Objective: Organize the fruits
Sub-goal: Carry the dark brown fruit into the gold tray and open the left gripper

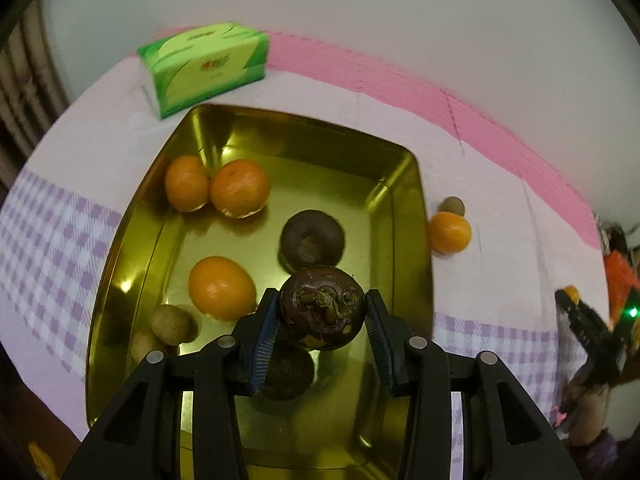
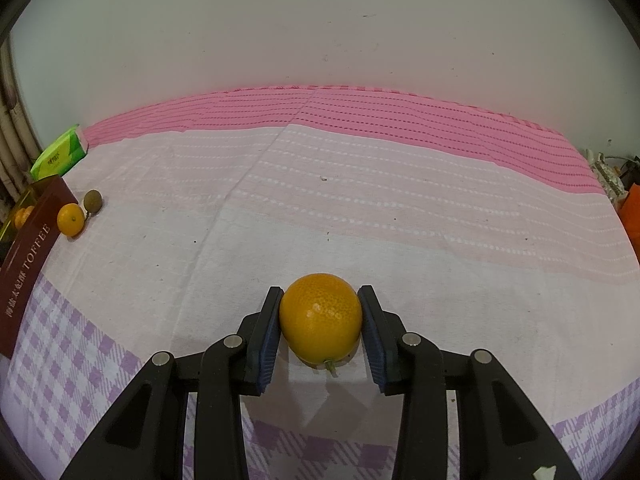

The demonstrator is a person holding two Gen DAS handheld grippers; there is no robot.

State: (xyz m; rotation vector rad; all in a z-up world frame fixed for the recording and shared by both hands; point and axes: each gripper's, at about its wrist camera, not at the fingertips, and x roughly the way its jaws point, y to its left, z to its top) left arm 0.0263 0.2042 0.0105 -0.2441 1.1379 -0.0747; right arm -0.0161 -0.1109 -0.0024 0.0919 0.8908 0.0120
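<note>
My left gripper is shut on a dark purple mangosteen and holds it above the gold tray. The tray holds three oranges, another mangosteen, a third dark fruit under my jaws, and small brown fruits. My right gripper is shut on an orange just above the tablecloth. A loose orange and a small brown fruit lie right of the tray; both also show in the right wrist view, the orange and the brown fruit.
A green tissue box stands behind the tray, near the wall. The tray's maroon outer side marked TOFFEE shows at the left of the right wrist view. The pink and purple checked cloth covers the table. Clutter lies off the right edge.
</note>
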